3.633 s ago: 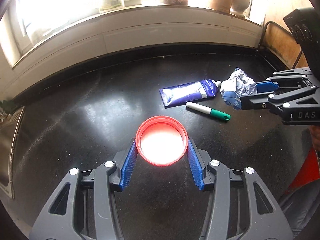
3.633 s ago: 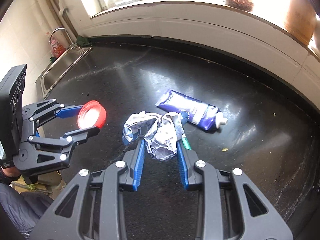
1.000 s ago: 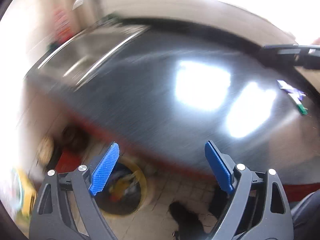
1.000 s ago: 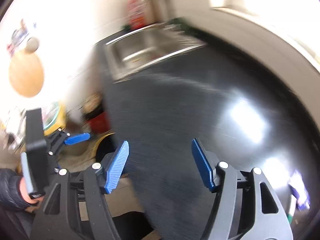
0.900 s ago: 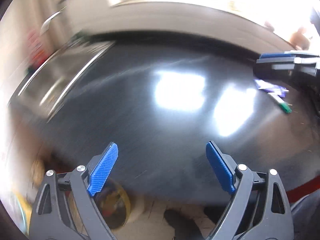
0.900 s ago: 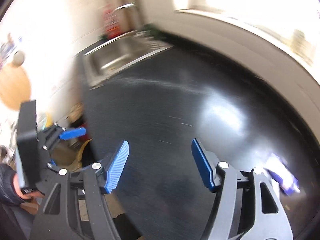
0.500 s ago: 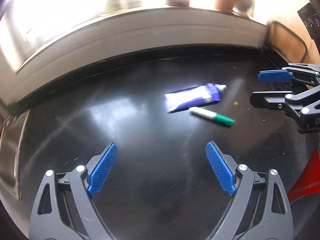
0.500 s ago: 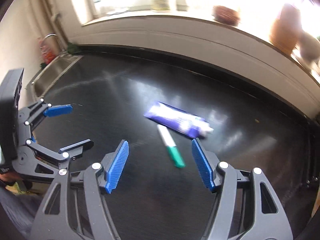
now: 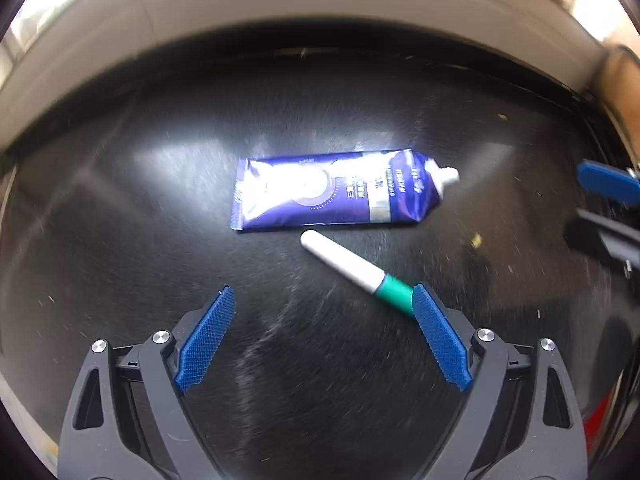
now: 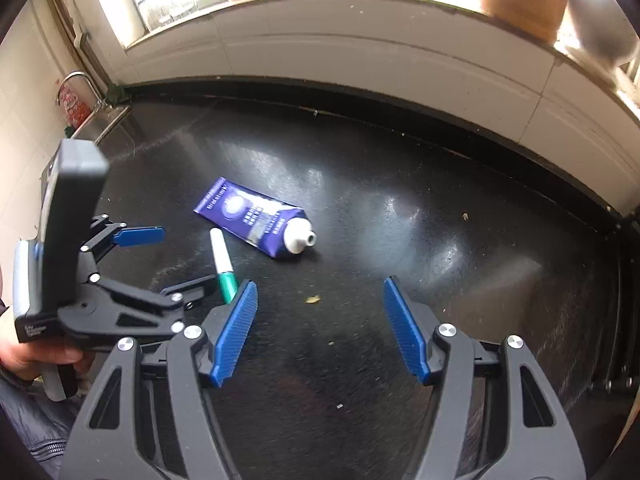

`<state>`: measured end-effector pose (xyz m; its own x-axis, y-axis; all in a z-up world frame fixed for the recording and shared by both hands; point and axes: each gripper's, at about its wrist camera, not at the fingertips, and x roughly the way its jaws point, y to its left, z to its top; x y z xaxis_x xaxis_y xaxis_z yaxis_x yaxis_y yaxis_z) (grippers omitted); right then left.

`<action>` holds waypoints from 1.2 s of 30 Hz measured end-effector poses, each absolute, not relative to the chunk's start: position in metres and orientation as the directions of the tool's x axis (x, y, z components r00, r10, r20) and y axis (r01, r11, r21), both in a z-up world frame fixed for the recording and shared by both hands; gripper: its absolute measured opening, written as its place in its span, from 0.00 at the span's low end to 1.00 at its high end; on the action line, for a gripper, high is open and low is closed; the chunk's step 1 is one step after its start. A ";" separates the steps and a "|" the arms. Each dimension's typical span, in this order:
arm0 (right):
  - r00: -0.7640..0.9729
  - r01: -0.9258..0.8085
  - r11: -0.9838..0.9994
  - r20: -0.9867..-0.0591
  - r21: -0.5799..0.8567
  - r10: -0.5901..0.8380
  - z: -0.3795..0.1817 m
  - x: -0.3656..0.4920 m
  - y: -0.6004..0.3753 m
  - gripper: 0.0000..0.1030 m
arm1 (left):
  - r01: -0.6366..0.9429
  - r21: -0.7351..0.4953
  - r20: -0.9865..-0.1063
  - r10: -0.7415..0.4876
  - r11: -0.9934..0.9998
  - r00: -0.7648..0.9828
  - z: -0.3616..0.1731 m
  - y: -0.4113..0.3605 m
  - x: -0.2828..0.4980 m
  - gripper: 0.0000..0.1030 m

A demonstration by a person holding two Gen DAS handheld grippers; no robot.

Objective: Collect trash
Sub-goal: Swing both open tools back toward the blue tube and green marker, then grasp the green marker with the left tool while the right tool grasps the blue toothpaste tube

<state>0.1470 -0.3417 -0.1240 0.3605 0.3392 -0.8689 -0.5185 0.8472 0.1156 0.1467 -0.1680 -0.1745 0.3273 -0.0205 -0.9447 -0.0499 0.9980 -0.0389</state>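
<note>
- Left gripper (image 9: 322, 300): jaws wide apart, empty, over marker (image 9: 354, 270).
- Right gripper (image 10: 318, 292): jaws wide apart, empty.
- Tube (image 9: 332, 190) lying mid-surface (image 9: 120, 240), just beside marker.

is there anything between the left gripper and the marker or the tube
Nothing visible. The left gripper is open over bare black counter; the marker lies just ahead, its green end by the right finger, with the purple tube just beyond it.

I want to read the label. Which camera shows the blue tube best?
The left wrist view: the blue tube lies broadside and large, though glare whitens part of it. The right wrist view shows it smaller, foreshortened, nozzle end nearest.
</note>
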 end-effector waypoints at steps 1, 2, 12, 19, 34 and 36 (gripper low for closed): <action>0.354 -0.527 0.842 -0.872 0.114 0.339 -0.127 0.152 -0.341 0.62 | -0.076 -0.047 -0.951 -0.021 0.996 0.309 -0.179 -0.169 0.151 0.85; 0.340 -0.542 0.833 -0.878 0.110 0.337 -0.133 0.158 -0.341 0.62 | -0.102 -0.062 -0.956 -0.030 0.993 0.293 -0.183 -0.168 0.154 0.85; 0.242 -0.699 0.707 -0.895 0.107 0.374 -0.153 0.201 -0.303 0.62 | -0.096 0.011 -0.929 0.046 0.995 0.367 -0.183 -0.183 0.157 0.24; 0.153 -0.831 0.550 -0.914 0.087 0.375 -0.172 0.208 -0.251 0.62 | -0.027 -0.028 -0.917 -0.015 0.999 0.398 -0.183 -0.170 0.129 0.12; 0.161 -0.908 0.418 -0.926 -0.004 0.342 -0.198 0.193 -0.211 0.64 | -0.071 -0.041 -0.925 -0.011 0.997 0.380 -0.166 -0.099 0.110 0.12; 0.164 -0.902 0.432 -0.922 0.003 0.350 -0.198 0.192 -0.212 0.59 | -0.080 -0.033 -0.926 0.000 0.996 0.377 -0.167 -0.092 0.112 0.12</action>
<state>0.1919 -0.2120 -0.1980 0.1641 0.3503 -0.9221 -0.9021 0.4316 0.0034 0.1124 -0.0919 -0.1667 0.3775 -0.0003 -0.9260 -0.0796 0.9963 -0.0328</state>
